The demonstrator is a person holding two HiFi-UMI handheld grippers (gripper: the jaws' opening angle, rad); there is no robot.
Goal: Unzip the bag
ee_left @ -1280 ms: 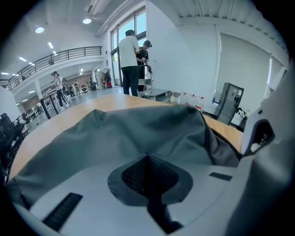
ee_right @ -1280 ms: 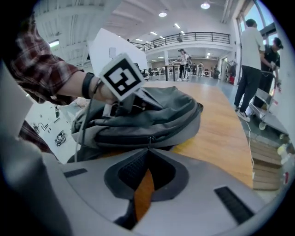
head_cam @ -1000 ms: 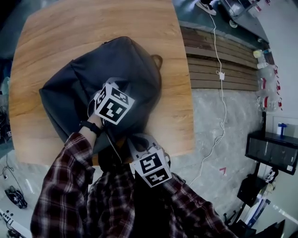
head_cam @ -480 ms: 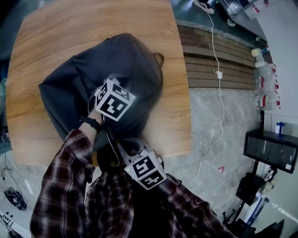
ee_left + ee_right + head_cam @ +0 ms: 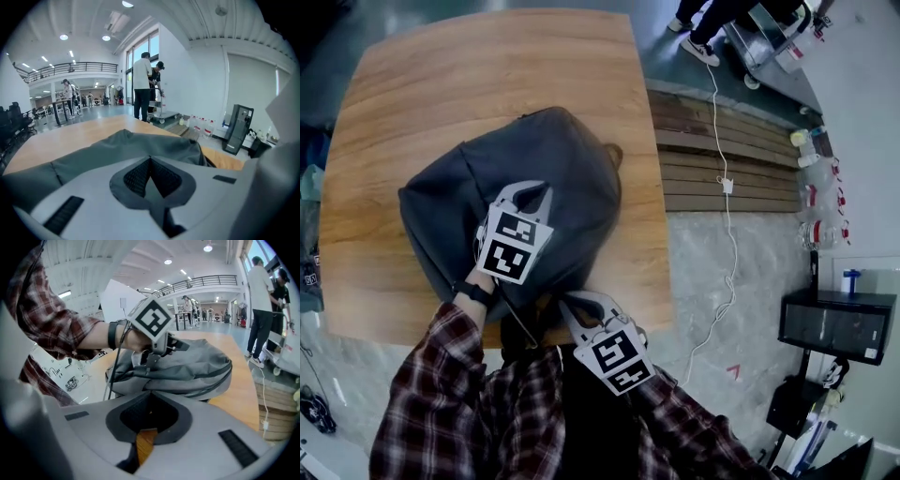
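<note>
Grey backpack (image 5: 558, 159) lies mid wooden table (image 5: 441, 75), loop handle (image 5: 614, 153) at its 3 o'clock. Left gripper (image 5: 528, 193) over backpack's 6 o'clock half, jaws pressed together at tips, nothing visible between, fabric just beyond. Right gripper (image 5: 578, 304) at backpack's 5 o'clock, just beside its near edge, above table rim, jaws likewise closed and empty. Dark zipper line (image 5: 213, 375) runs along backpack's side, closed where visible.
</note>
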